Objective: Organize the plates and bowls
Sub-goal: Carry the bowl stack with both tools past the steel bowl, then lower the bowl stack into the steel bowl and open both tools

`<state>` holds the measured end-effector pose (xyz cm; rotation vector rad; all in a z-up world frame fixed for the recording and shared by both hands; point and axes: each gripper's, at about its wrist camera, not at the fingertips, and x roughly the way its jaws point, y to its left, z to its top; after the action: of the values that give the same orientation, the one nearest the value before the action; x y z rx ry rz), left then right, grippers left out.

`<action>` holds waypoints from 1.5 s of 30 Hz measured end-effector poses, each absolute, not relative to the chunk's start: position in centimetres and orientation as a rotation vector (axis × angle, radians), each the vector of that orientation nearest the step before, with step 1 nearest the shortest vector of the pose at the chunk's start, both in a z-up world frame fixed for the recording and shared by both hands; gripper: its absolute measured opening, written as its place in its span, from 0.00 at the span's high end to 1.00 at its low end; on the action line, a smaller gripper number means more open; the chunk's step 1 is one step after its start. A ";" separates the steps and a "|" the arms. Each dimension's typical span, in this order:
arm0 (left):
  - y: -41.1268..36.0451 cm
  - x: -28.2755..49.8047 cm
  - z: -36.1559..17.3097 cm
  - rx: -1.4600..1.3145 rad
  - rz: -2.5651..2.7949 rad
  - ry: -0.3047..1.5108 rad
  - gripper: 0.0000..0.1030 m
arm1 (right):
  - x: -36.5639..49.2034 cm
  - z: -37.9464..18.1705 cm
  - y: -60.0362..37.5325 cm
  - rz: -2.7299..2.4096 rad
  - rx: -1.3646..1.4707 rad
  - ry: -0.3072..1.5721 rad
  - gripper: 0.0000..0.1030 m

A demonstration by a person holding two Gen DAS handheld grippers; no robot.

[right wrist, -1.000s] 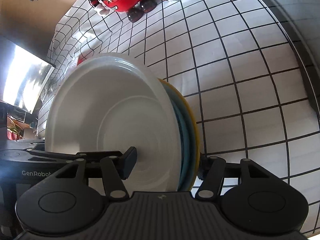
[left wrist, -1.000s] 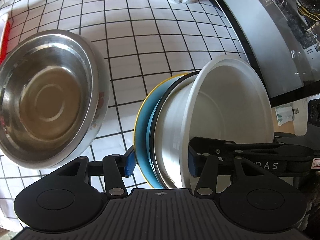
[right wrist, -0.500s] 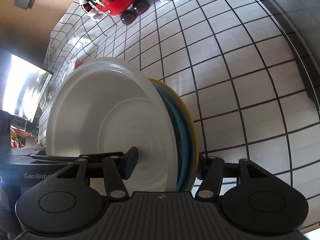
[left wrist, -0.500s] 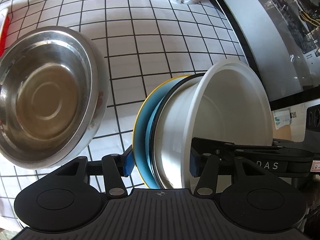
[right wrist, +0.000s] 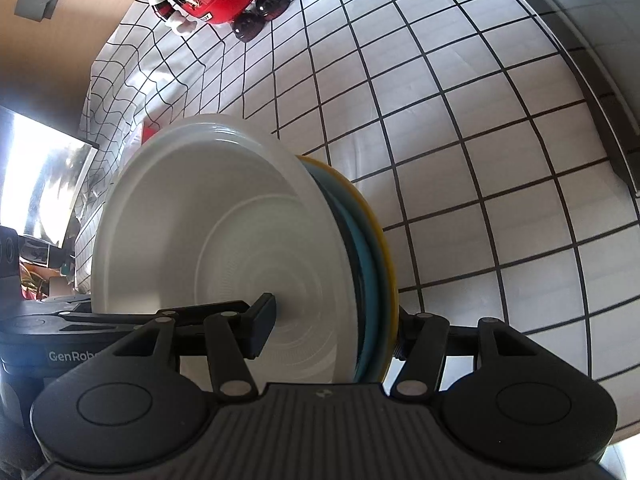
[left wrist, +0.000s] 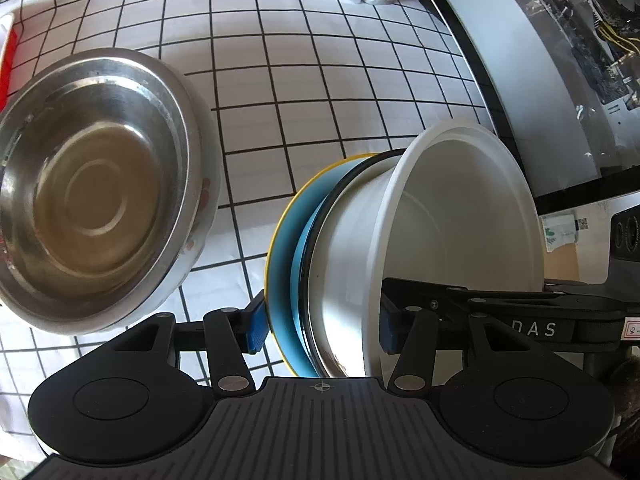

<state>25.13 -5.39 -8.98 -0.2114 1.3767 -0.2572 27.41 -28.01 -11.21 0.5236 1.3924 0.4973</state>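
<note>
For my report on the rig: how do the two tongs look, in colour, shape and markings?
Both tongs are black, with ribbed bodies, round discs and hinged link arms. The left tongs have blue pads; the right tongs have dark pads. White lettering, partly cut off, shows on each.

My left hand-held gripper (left wrist: pixel 320 330) is matte black: a ribbed plate at the base, a small crosshair mark on its front edge, two rounded lobes with raised discs, and linkage bars pinned by silver rivets. Its finger pads (left wrist: pixel 256 326) are blue. My right hand-held gripper (right wrist: pixel 334 326) has the same build, with dark pads (right wrist: pixel 262 328). Across from each I see the other's black body, lettered "DAS" and "GenRob" in white.
</note>
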 end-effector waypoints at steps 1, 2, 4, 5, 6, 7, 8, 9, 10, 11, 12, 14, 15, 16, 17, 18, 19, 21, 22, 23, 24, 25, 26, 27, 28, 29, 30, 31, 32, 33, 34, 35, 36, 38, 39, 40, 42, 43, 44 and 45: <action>-5.3 25.1 -8.8 -0.212 -0.261 1.376 0.47 | 27.4 -11.0 -27.9 0.494 0.522 1.393 0.44; -5.2 25.1 -8.5 -0.211 -0.265 1.373 0.47 | 27.4 -10.7 -27.9 0.493 0.519 1.392 0.44; -5.0 25.2 -7.7 -0.210 -0.277 1.360 0.47 | 27.6 -9.8 -27.6 0.495 0.507 1.380 0.44; -4.8 25.2 -7.1 -0.211 -0.283 1.352 0.47 | 27.7 -9.1 -27.5 0.497 0.496 1.369 0.44; -4.5 25.3 -6.6 -0.214 -0.287 1.342 0.47 | 27.7 -8.6 -27.2 0.499 0.488 1.358 0.44; -4.2 25.3 -5.9 -0.219 -0.290 1.330 0.47 | 27.8 -7.9 -27.0 0.503 0.477 1.345 0.44; -3.8 25.4 -5.2 -0.225 -0.291 1.317 0.47 | 28.0 -7.0 -26.5 0.508 0.465 1.332 0.43; -3.3 25.5 -4.5 -0.230 -0.291 1.306 0.47 | 28.2 -6.3 -26.1 0.513 0.455 1.321 0.43; -2.7 25.6 -3.7 -0.233 -0.289 1.293 0.47 | 28.4 -5.5 -25.5 0.522 0.441 1.309 0.43; -2.0 25.8 -2.9 -0.234 -0.287 1.278 0.47 | 28.6 -4.7 -24.8 0.534 0.427 1.295 0.43; -1.3 25.9 -2.2 -0.234 -0.283 1.263 0.47 | 28.9 -3.9 -24.0 0.548 0.413 1.281 0.43; 0.4 25.9 -0.9 -0.241 -0.270 1.233 0.47 | 29.6 -2.5 -22.5 0.578 0.392 1.258 0.43; 1.4 25.9 -0.3 -0.245 -0.262 1.219 0.47 | 29.8 -2.0 -21.6 0.592 0.384 1.250 0.42; 2.5 25.9 0.0 -0.253 -0.250 1.207 0.47 | 30.2 -1.5 -20.4 0.607 0.374 1.243 0.42; 3.7 26.0 0.3 -0.263 -0.237 1.196 0.47 | 30.6 -1.1 -19.3 0.618 0.366 1.241 0.42; 4.8 26.0 0.4 -0.274 -0.224 1.187 0.47 | 30.8 -0.9 -18.2 0.629 0.358 1.240 0.42; 6.0 25.9 0.5 -0.288 -0.210 1.179 0.47 | 31.2 -0.7 -16.9 0.641 0.347 1.240 0.42; 8.5 25.6 0.4 -0.319 -0.185 1.166 0.47 | 31.6 -0.4 -14.2 0.668 0.317 1.237 0.42; 9.7 25.5 0.2 -0.334 -0.171 1.159 0.47 | 31.8 -0.5 -13.0 0.681 0.302 1.238 0.42; 10.7 25.4 -0.2 -0.347 -0.161 1.156 0.47 | 32.1 -0.5 -11.8 0.693 0.289 1.245 0.42; 11.6 25.3 -0.6 -0.364 -0.150 1.157 0.47 | 32.4 -0.7 -10.8 0.702 0.278 1.255 0.42; 12.6 25.4 -1.3 -0.386 -0.139 1.164 0.47 | 32.7 -1.1 -9.6 0.711 0.263 1.272 0.42; 13.4 25.3 -2.1 -0.403 -0.131 1.173 0.47 | 33.1 -1.5 -8.5 0.717 0.250 1.289 0.42; 14.2 25.4 -2.9 -0.418 -0.124 1.183 0.47 | 33.4 -2.1 -7.6 0.721 0.239 1.310 0.43; 14.9 25.6 -3.7 -0.432 -0.119 1.197 0.47 | 33.6 -2.8 -6.6 0.720 0.228 1.334 0.43; 15.5 25.8 -4.6 -0.446 -0.117 1.214 0.47 | 33.9 -3.6 -5.8 0.719 0.218 1.362 0.43; 16.0 26.0 -5.5 -0.459 -0.116 1.232 0.47 | 34.2 -4.4 -5.2 0.716 0.213 1.392 0.43; 16.4 26.3 -6.3 -0.469 -0.116 1.246 0.47 | 34.3 -5.1 -4.7 0.711 0.210 1.419 0.43; 16.7 26.5 -7.0 -0.472 -0.116 1.256 0.47 | 34.5 -5.8 -4.3 0.706 0.208 1.443 0.43; 16.9 26.6 -7.3 -0.466 -0.113 1.259 0.47 | 34.7 -6.3 -3.8 0.704 0.204 1.458 0.43; 16.8 26.7 -7.3 -0.430 -0.104 1.251 0.47 | 34.8 -6.8 -3.5 0.703 0.203 1.471 0.41; 16.7 26.8 -7.0 -0.402 -0.114 1.234 0.47 | 35.0 -6.9 -3.3 0.700 0.188 1.476 0.39; 16.5 27.0 -6.6 -0.378 -0.119 1.217 0.47 | 35.1 -6.9 -3.2 0.699 0.173 1.468 0.37; 16.1 27.7 -6.4 -0.360 -0.125 1.197 0.48 | 35.5 -7.0 -3.0 0.695 0.129 1.457 0.35; 15.9 28.0 -6.4 -0.351 -0.130 1.189 0.48 | 35.8 -7.2 -3.1 0.680 0.119 1.462 0.34; 15.6 28.3 -6.2 -0.331 -0.132 1.185 0.48 | 36.0 -7.4 -3.1 0.666 0.115 1.464 0.34; 14.8 28.6 -6.2 -0.273 -0.119 1.176 0.49 | 36.5 -7.6 -3.5 0.679 0.126 1.451 0.36; 14.6 28.9 -6.2 -0.263 -0.117 1.173 0.49 | 36.6 -7.6 -3.6 0.674 0.129 1.457 0.38; 14.6 29.1 -6.2 -0.266 -0.115 1.172 0.50 | 36.7 -7.6 -3.8 0.675 0.136 1.461 0.38; 14.7 29.3 -6.2 -0.272 -0.113 1.171 0.51 | 36.9 -7.7 -3.8 0.679 0.139 1.460 0.38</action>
<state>29.31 14.74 -6.18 -0.2724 1.1711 -0.1128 36.86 -3.83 -7.69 0.1392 1.4605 0.6788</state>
